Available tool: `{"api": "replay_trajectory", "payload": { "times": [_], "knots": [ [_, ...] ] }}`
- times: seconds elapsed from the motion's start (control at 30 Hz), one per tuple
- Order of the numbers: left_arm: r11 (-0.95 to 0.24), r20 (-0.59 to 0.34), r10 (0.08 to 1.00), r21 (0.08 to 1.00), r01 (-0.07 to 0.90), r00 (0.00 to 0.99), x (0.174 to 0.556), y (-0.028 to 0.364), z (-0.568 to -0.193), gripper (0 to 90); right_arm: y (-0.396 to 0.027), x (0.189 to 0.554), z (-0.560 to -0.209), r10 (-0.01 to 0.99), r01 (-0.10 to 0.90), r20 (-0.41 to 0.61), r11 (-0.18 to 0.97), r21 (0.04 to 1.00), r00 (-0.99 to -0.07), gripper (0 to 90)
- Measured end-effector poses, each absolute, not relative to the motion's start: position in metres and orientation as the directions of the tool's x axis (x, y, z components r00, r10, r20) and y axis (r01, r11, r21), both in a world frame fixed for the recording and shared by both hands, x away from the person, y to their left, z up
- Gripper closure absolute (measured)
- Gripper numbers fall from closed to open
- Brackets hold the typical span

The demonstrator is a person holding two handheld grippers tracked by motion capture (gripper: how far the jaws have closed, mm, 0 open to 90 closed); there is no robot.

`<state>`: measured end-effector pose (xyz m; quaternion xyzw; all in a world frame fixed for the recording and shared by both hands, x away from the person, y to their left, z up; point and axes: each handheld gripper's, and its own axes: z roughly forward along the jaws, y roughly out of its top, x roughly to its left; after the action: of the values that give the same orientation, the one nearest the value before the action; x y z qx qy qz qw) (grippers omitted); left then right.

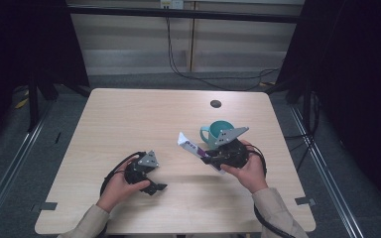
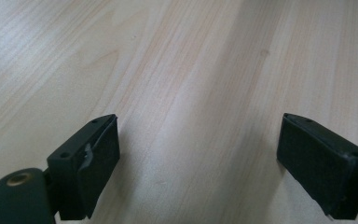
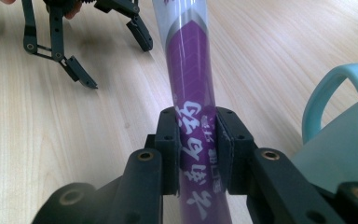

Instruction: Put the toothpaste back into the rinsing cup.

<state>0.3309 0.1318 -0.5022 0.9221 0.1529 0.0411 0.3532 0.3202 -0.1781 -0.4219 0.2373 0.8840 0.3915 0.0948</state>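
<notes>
- While the right gripper (image 3: pixel 196 135) has its jaws clenched on the purple-and-white sachet (image 3: pixel 189 70), the grip sits low on the packet, so the long free end (image 1: pixel 184 139) can sag or swing and throw off any aim.
- Held just above the tabletop (image 1: pixel 144 114) toward its right edge, the sachet points away from the teal mug (image 1: pixel 213 133), which stands just beside the gripper. Swinging the packet round to the mug risks clipping the rim or the handle (image 3: pixel 328 93) and tipping or pushing the mug.
- Because the film looks glossy, I judge that it could slide through the jaws if the hand turns quickly, and the packet would drop flat on the tabletop.
- Squeezing a filled sachet this hard may also crease it or strain a seam; whether it is sealed or torn open I cannot tell.
- Nearer the front edge, the left gripper (image 2: pixel 198 154) hovers with its jaws released and nothing between them, close over bare wood. If it comes in to take the free end, the two grippers could knock together, or a pull against the other grip could rip the packet.
</notes>
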Motion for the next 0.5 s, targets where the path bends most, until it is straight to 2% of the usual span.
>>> {"api": "replay_trajectory", "payload": {
  "times": [0.37, 0.5],
  "knots": [
    [-0.67, -0.028, 0.29, 0.708, 0.224, 0.957, 0.3301, 0.1368, -0.5101, 3.9, -0.1845, 0.3223, -0.4185, 0.521, 0.357, 0.04, 0.525, 0.773, -0.853, 72.2],
    [-0.669, -0.029, 0.293, 0.708, 0.226, 0.956, 0.3298, 0.1368, -0.5101, 3.5, -0.1867, 0.3228, -0.4178, 0.537, 0.365, 0.055, 0.492, 0.79, -0.842, 72.2]
  ]
}}
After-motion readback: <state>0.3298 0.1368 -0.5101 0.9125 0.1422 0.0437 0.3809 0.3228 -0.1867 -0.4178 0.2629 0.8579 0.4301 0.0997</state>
